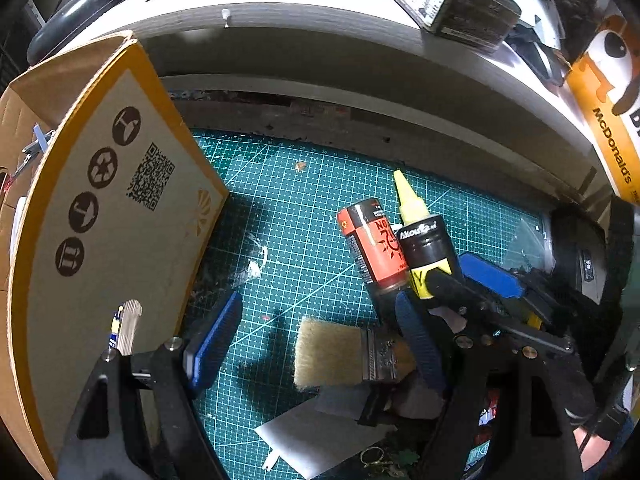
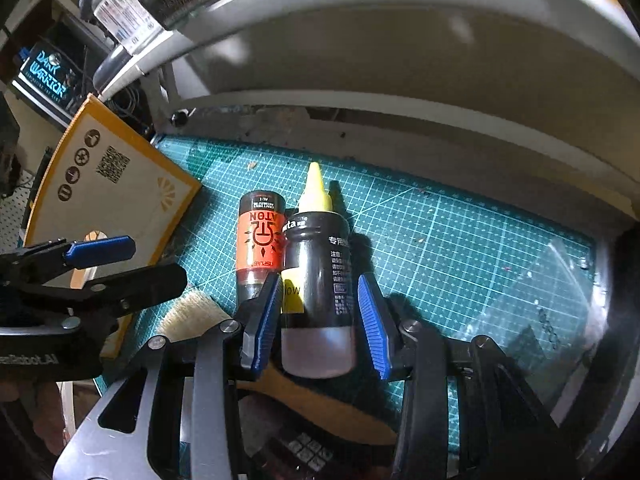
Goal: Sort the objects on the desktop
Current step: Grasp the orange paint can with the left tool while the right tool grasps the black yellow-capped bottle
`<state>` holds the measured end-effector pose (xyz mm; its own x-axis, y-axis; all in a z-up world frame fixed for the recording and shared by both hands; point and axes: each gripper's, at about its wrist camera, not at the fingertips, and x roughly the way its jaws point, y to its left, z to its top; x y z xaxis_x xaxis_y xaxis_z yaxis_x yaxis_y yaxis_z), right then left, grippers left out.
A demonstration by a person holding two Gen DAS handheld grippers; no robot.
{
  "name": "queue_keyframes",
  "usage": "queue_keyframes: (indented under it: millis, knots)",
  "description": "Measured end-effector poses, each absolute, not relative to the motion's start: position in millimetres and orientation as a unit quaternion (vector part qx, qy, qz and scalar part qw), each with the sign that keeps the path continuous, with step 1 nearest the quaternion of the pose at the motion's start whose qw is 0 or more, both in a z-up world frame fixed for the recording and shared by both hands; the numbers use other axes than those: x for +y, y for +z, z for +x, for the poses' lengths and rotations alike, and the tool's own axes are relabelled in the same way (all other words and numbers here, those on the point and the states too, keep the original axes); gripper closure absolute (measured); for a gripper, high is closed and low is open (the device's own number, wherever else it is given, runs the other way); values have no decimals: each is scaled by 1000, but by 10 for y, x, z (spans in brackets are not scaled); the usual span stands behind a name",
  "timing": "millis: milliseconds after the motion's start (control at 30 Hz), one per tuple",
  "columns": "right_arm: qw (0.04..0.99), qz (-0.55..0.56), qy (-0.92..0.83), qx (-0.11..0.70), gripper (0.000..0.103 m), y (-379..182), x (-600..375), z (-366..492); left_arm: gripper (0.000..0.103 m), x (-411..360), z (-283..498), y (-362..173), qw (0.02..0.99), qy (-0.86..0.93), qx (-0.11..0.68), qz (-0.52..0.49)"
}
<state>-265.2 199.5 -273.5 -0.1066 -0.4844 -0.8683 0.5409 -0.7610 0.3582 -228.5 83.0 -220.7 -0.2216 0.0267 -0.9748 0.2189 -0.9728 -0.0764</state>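
Observation:
A black ink bottle with a yellow nozzle (image 2: pixel 318 268) lies on the green cutting mat (image 2: pixel 460 240), and shows in the left wrist view (image 1: pixel 424 240) too. My right gripper (image 2: pixel 320 316) is open, its blue pads on either side of the bottle's lower half, close to it. An orange-and-black battery (image 2: pixel 260 240) lies touching the bottle's left side (image 1: pixel 374 246). A paintbrush (image 1: pixel 348 354) lies on the mat between my left gripper's fingers. My left gripper (image 1: pixel 316 344) is open and empty above the brush.
A cardboard box (image 1: pixel 104 208) stands at the mat's left edge. A white shelf (image 1: pixel 320 28) with jars and boxes overhangs the back. A McDonald's box (image 1: pixel 608 128) is at right. White paper (image 1: pixel 320 436) and a calculator (image 2: pixel 304 452) lie near the front.

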Motion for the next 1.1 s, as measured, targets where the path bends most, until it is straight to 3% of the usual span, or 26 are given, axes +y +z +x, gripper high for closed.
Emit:
queue_keyframes:
  millis: [533, 1033, 1067, 1100]
  knots:
    - [341, 586, -735, 32, 65, -2837, 1979, -2660, 23, 885, -2497, -2353, 51, -773, 82, 627]
    - [291, 561, -775, 8, 65, -2525, 2438, -2571, 24, 1093, -2716, -2737, 47, -778, 63, 624]
    - [288, 560, -776, 6, 65, -2510, 2471, -2571, 27, 1088, -2725, -2771, 47, -774, 65, 628]
    - [286, 560, -777, 4, 65, -2502, 2485, -2571, 37, 1091, -2723, -2779, 50, -776, 62, 626]
